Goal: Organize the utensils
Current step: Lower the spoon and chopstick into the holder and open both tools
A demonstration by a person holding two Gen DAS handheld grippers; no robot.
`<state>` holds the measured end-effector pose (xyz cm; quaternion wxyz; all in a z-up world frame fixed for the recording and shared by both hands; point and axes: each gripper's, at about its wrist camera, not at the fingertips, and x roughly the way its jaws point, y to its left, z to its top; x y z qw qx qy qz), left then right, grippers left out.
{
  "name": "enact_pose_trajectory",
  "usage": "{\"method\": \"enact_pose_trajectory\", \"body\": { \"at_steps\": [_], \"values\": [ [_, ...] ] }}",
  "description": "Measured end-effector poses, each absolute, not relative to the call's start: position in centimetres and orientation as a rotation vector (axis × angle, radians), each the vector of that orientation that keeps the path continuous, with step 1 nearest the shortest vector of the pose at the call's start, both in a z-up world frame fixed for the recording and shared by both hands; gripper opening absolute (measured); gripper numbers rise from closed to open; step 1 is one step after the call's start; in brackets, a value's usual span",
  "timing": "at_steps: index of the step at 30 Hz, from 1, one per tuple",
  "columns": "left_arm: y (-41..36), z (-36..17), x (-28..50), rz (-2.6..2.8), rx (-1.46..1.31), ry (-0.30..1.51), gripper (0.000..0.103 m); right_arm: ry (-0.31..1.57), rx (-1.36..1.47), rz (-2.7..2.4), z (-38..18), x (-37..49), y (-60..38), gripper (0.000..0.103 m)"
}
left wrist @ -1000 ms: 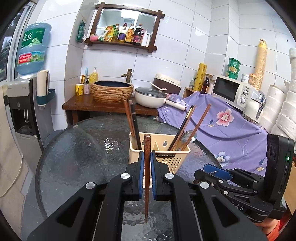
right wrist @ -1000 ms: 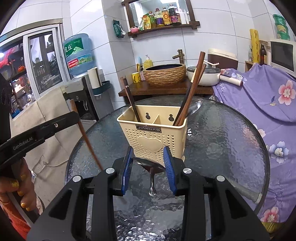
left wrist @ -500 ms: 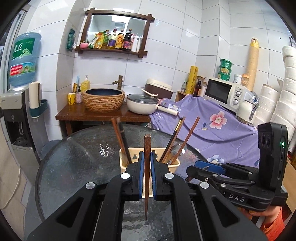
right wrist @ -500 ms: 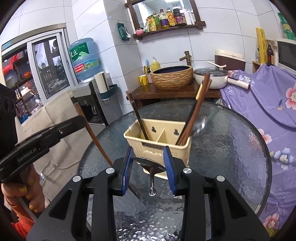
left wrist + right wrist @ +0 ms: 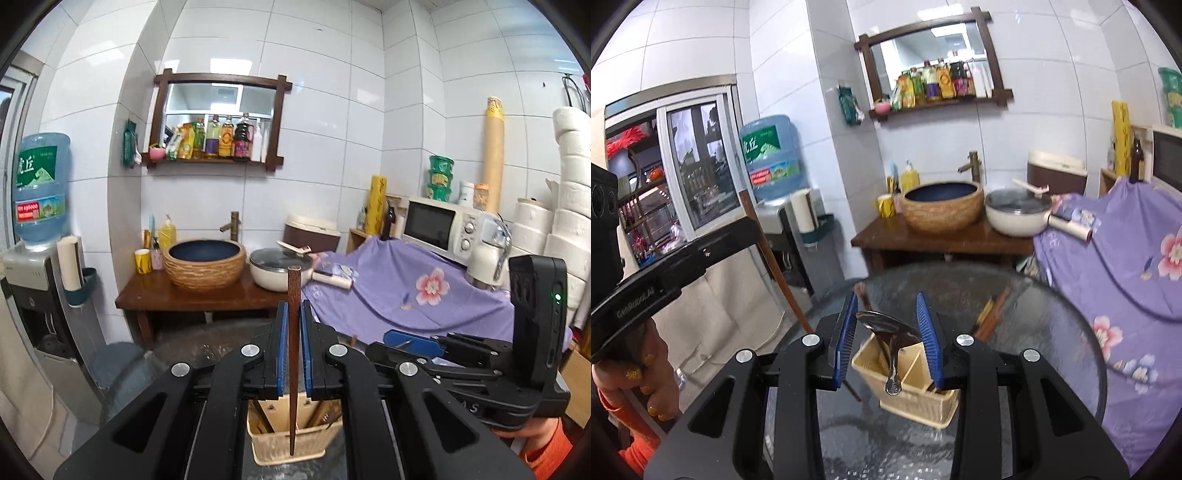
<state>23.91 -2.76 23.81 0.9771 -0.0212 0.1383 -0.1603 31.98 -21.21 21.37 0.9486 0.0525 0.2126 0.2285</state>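
- Glass table (image 5: 1052,332) carries your beige caddy (image 5: 912,398); white tiled walls surround it.
- Your left claw (image 5: 291,354) is clamped on an upright chopstick (image 5: 293,332) above the caddy.
- Your right claw (image 5: 890,343), part open, grips a spoon (image 5: 886,332) by its bowl.
- Claws hide most of the caddy's contents.

Below my fingers lies a round glass table (image 5: 1052,332). On it stands only the cream utensil caddy (image 5: 908,398), holding chopsticks (image 5: 991,314).
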Motion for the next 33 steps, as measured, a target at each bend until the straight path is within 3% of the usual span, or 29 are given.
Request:
{"method": "enact_pose_trajectory", "body": {
  "at_steps": [6, 33],
  "values": [
    [-2.7, 23.9, 27.3, -0.283, -0.066, 0.314, 0.007, 0.424, 0.081, 0.416, 21.6, 34.1, -20.6, 0.034],
    [-2.3, 9.5, 32.1, -0.236, -0.094, 0.533, 0.006, 0.499, -0.082, 0.342, 6.7, 36.8, -15.7, 0.034]
  ]
}}
